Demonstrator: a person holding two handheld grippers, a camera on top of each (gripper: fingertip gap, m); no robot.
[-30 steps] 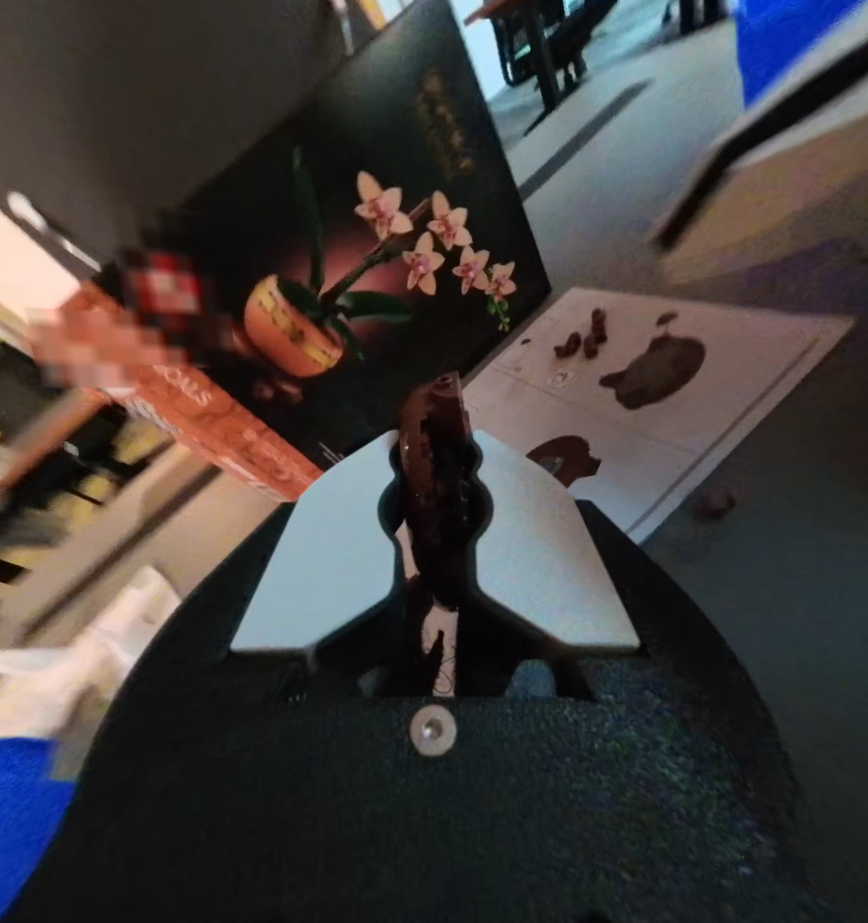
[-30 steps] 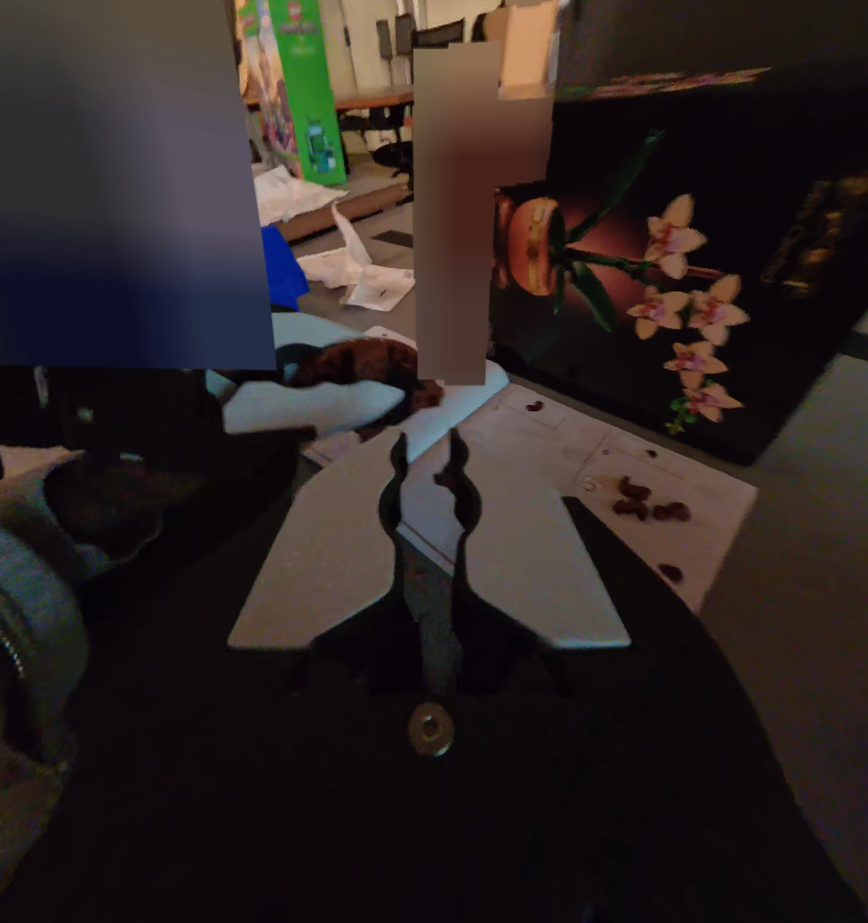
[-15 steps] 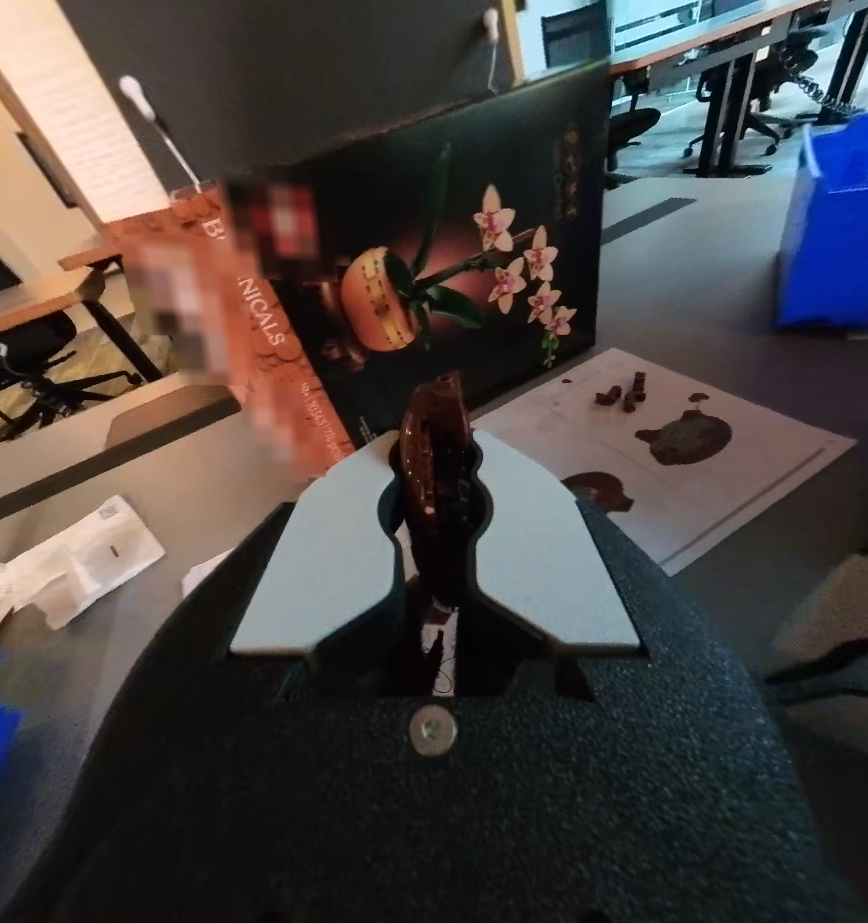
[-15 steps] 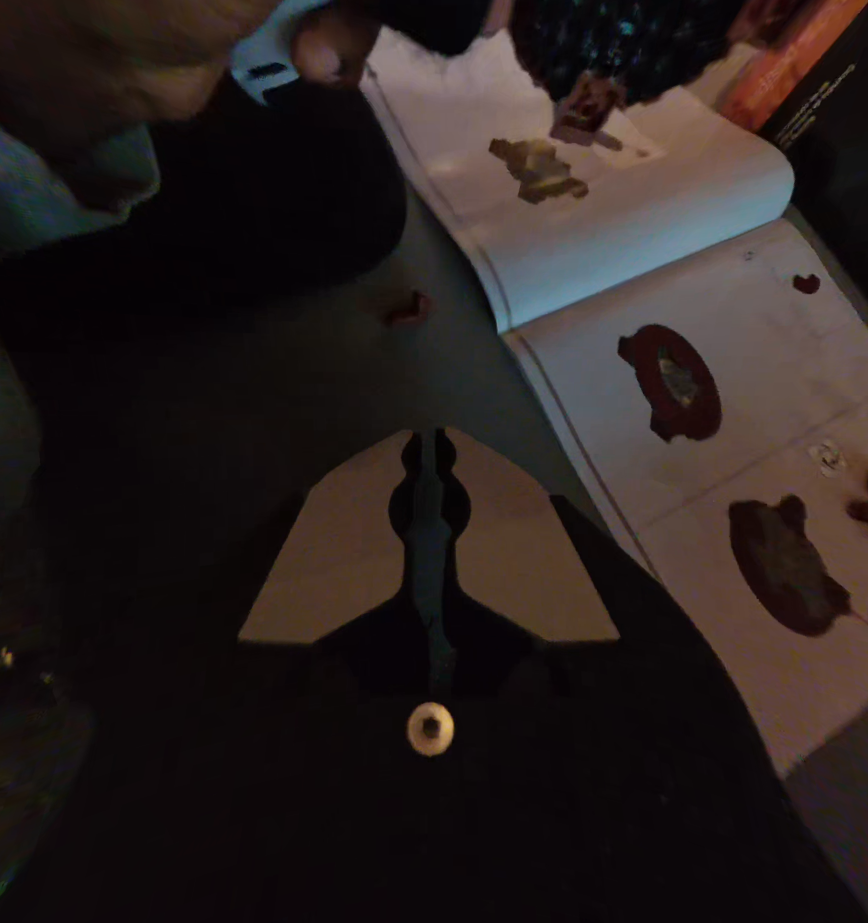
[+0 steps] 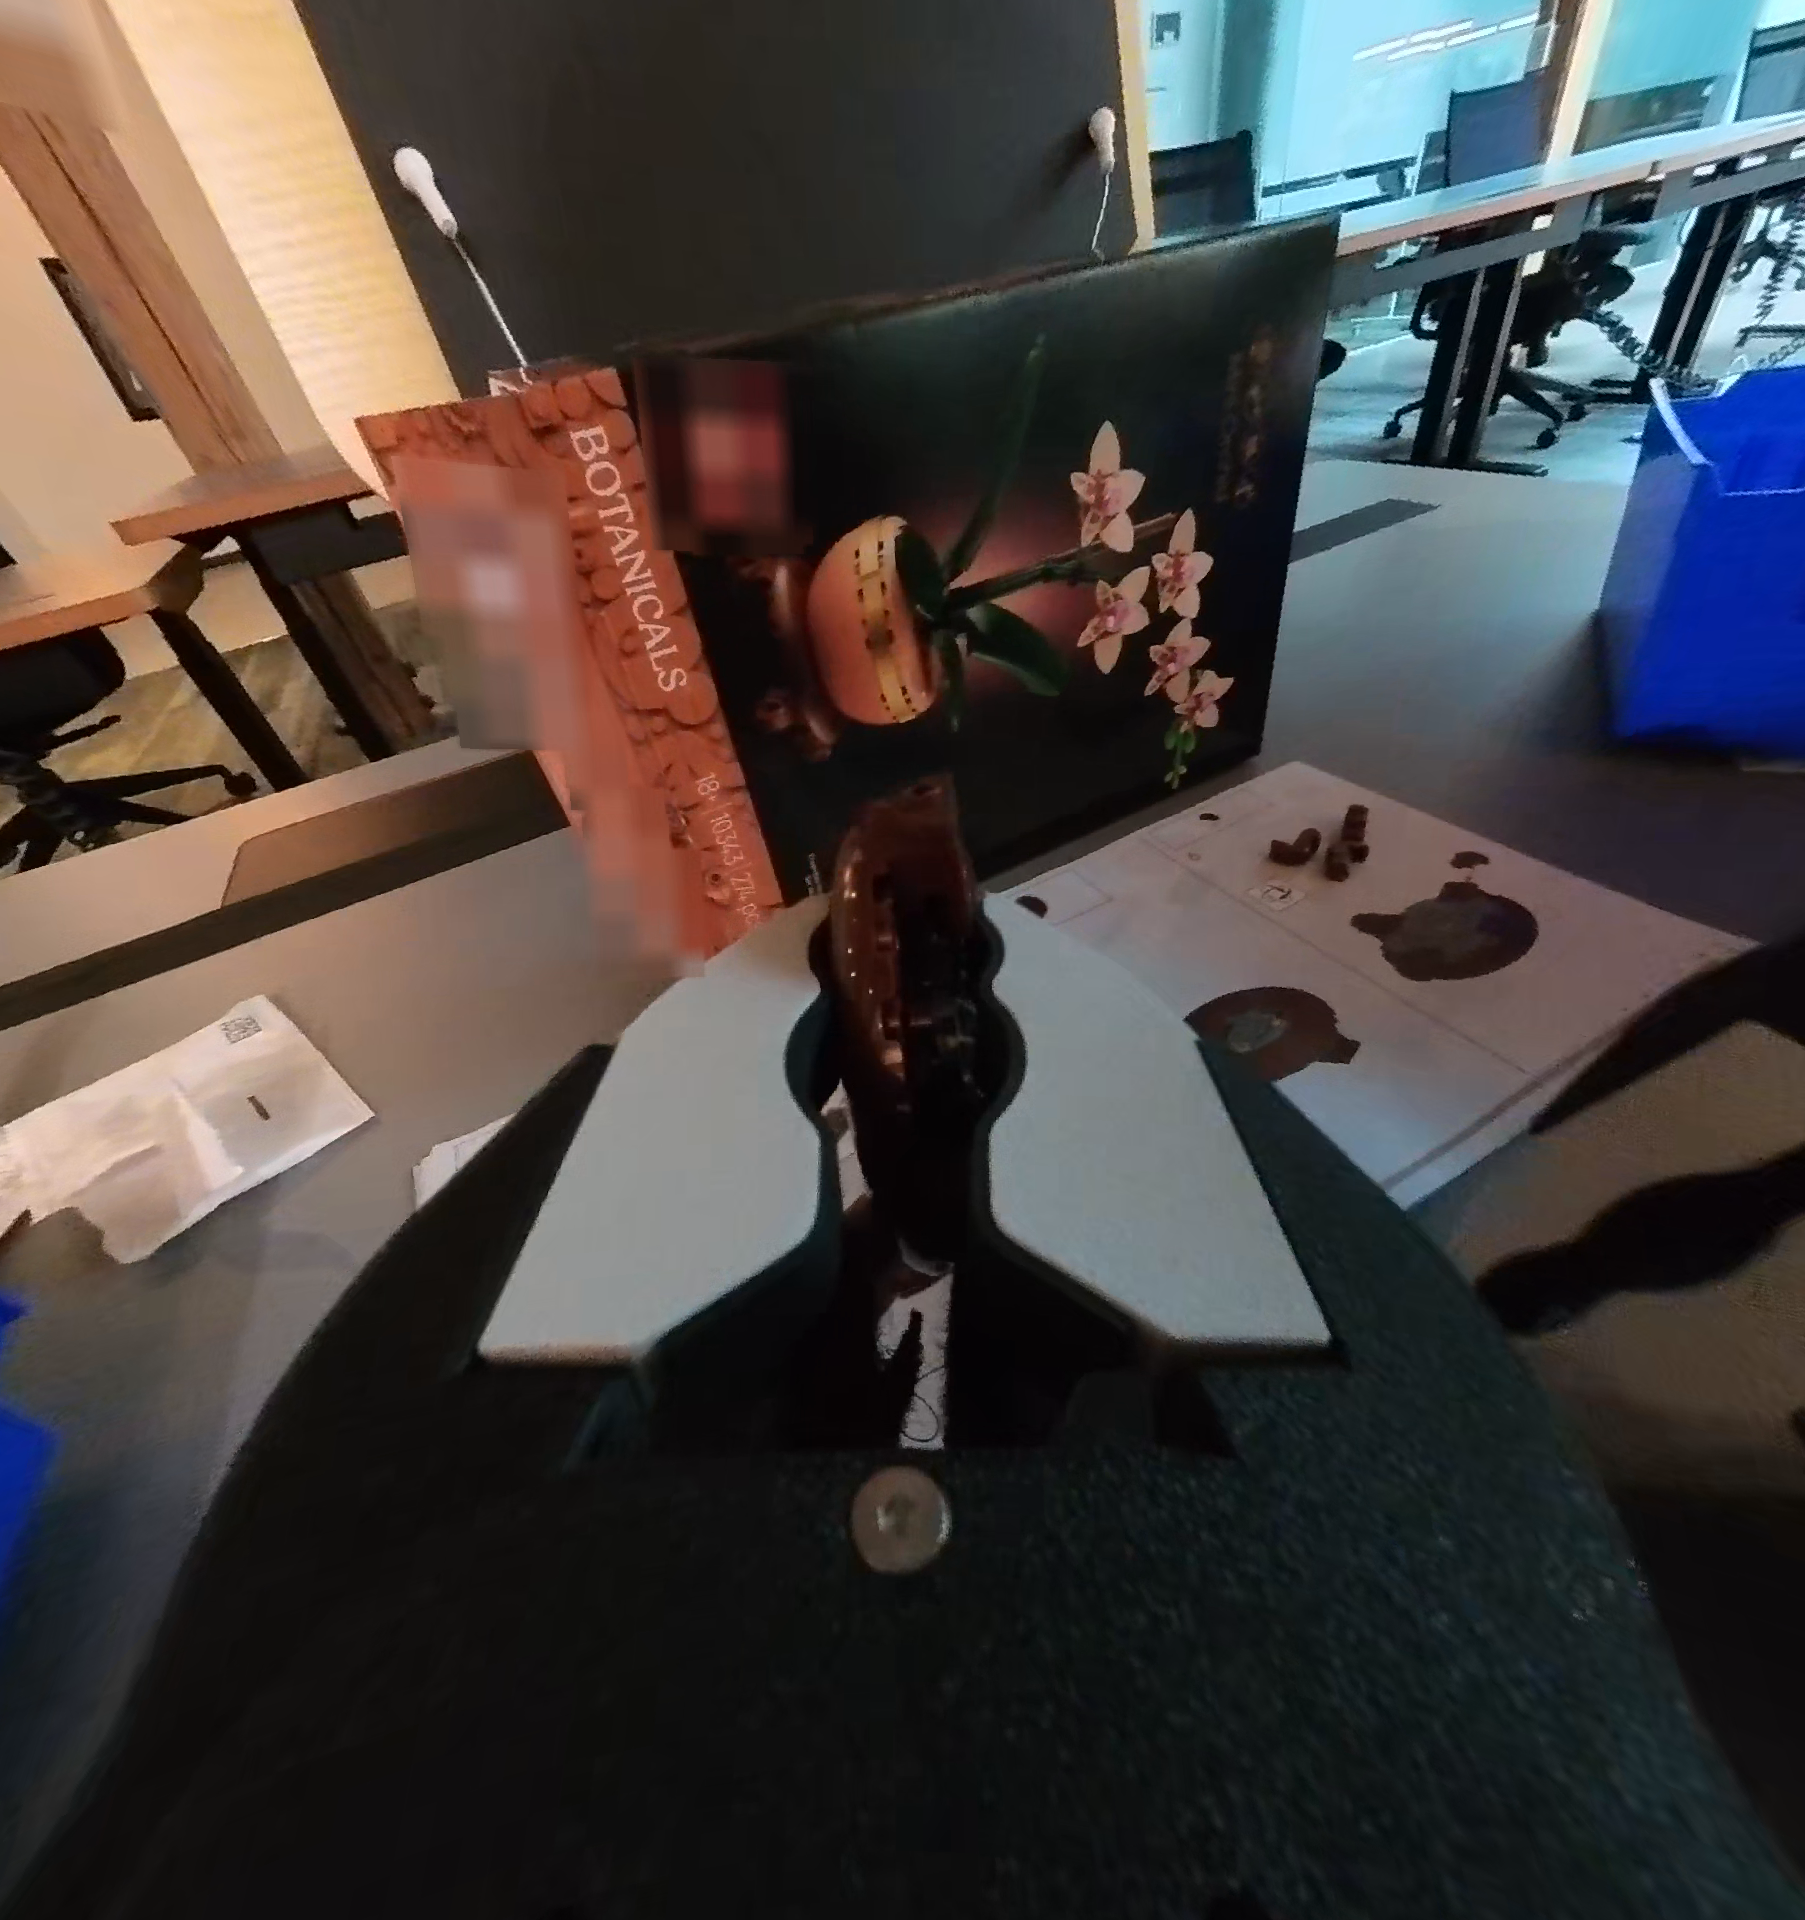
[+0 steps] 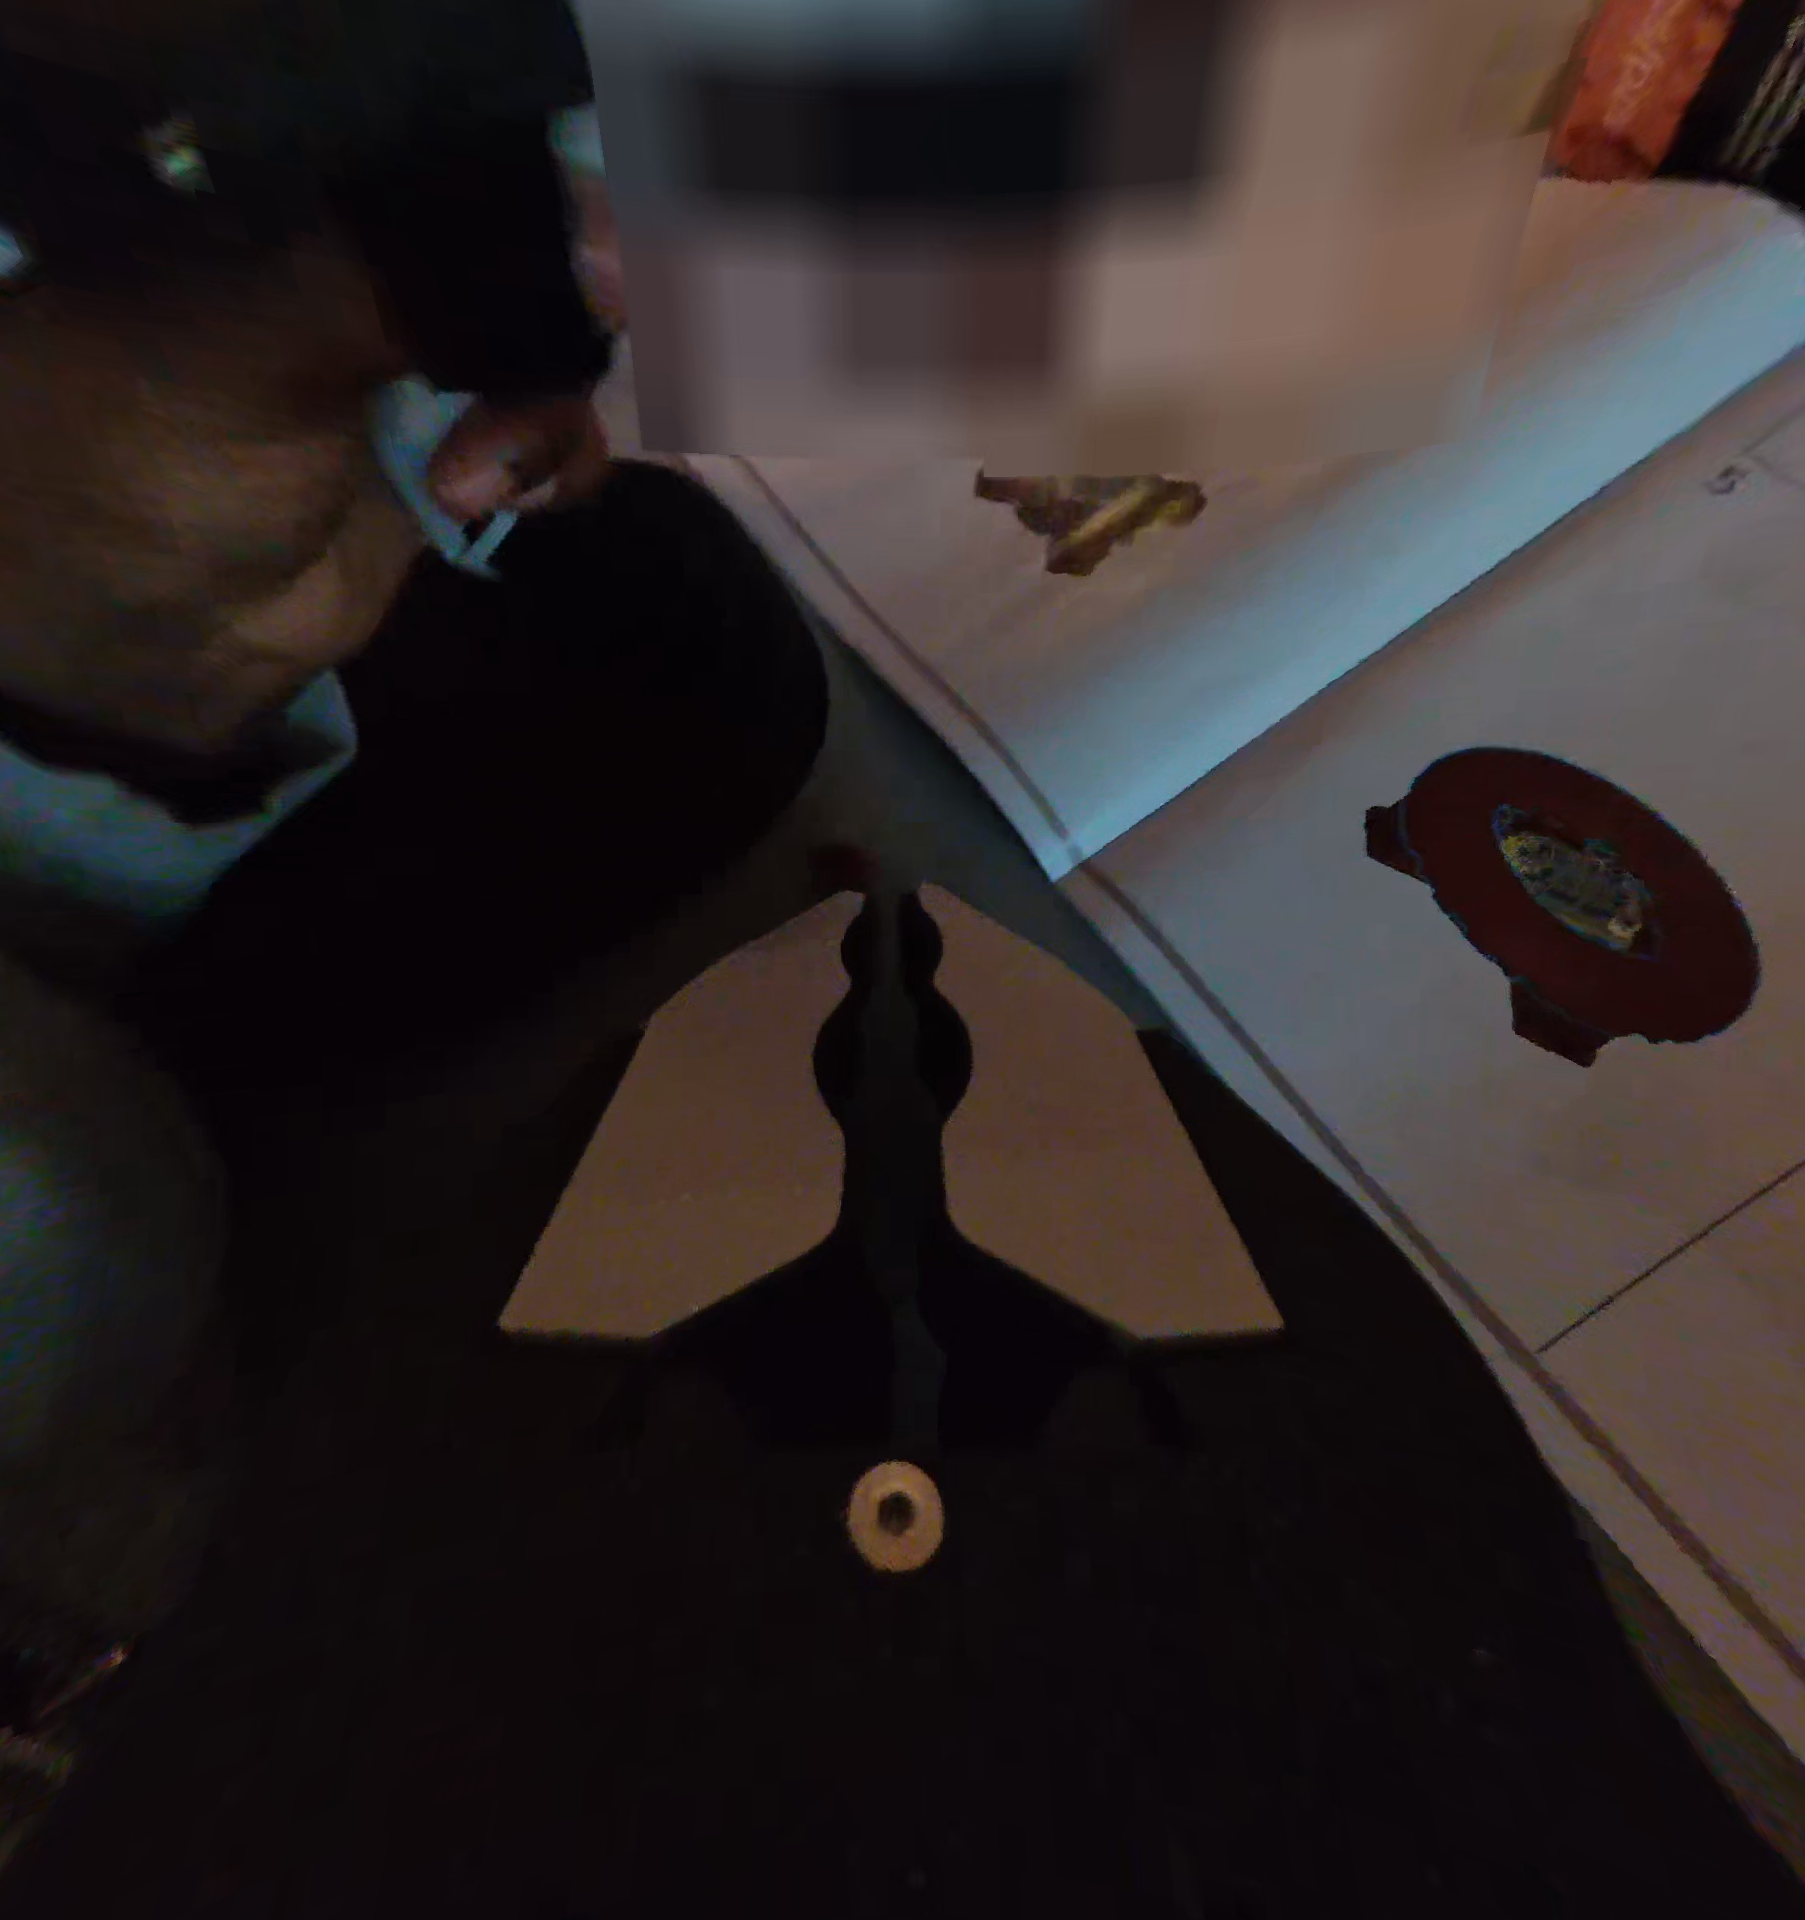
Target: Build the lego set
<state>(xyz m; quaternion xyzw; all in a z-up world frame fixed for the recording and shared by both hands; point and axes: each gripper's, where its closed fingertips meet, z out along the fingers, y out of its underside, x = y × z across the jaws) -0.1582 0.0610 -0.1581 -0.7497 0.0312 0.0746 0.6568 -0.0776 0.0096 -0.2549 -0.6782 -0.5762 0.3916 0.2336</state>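
Blue bin [image 5: 1750, 582] cut off rightward

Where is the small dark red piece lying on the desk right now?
In the right wrist view, the small dark red piece lies on the grey desk, just ahead-left of the right gripper's closed jaws, left of the open instruction booklet.

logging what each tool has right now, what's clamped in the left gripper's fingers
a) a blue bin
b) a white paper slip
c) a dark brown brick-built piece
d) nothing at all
c: in the left wrist view the left gripper has its two fingers closed against a dark brown brick-built piece that stands up between them in front of the flower-picture box.
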